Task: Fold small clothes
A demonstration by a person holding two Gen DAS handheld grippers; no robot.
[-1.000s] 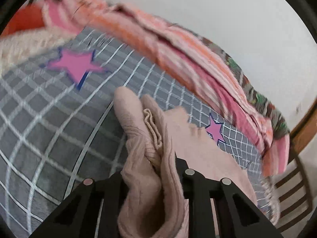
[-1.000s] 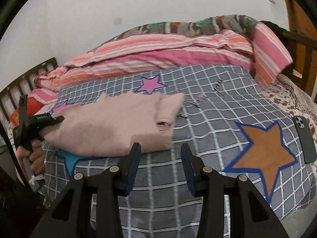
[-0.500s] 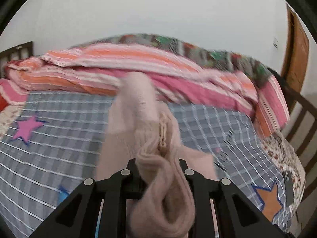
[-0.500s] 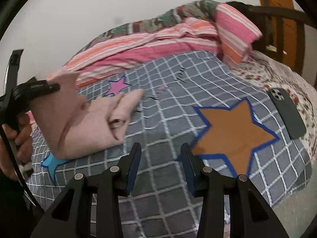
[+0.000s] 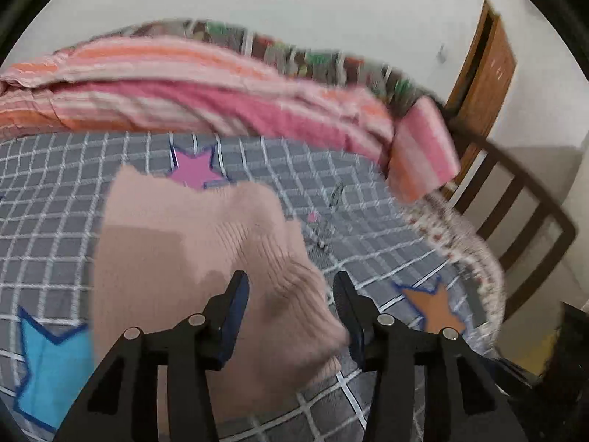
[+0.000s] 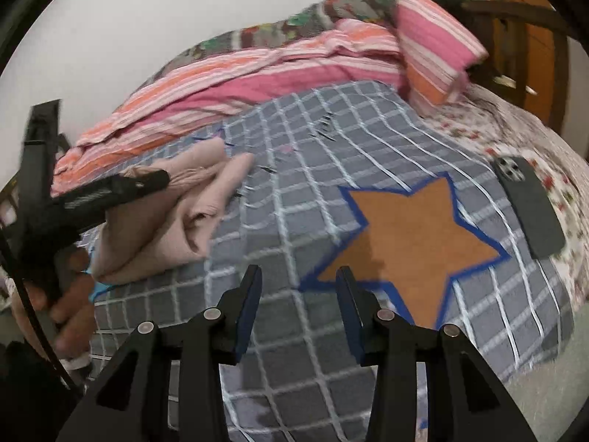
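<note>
Pink knitted garment (image 5: 191,243) lies on the grey checked blanket (image 5: 368,228) of the bed, partly folded, with one fold bunched up toward us. In the left wrist view our left gripper (image 5: 291,294) is opening its fingers; the bunched fold sits between them, but the pads do not press it. In the right wrist view we see the same garment (image 6: 176,221) at the left side, beside the hand (image 6: 70,305) with the left gripper. Our right gripper (image 6: 298,291) hangs over bare blanket near the orange star (image 6: 405,235), fingers half apart, holding nothing. A dark phone (image 6: 526,206) lies at the right edge of the bed.
</note>
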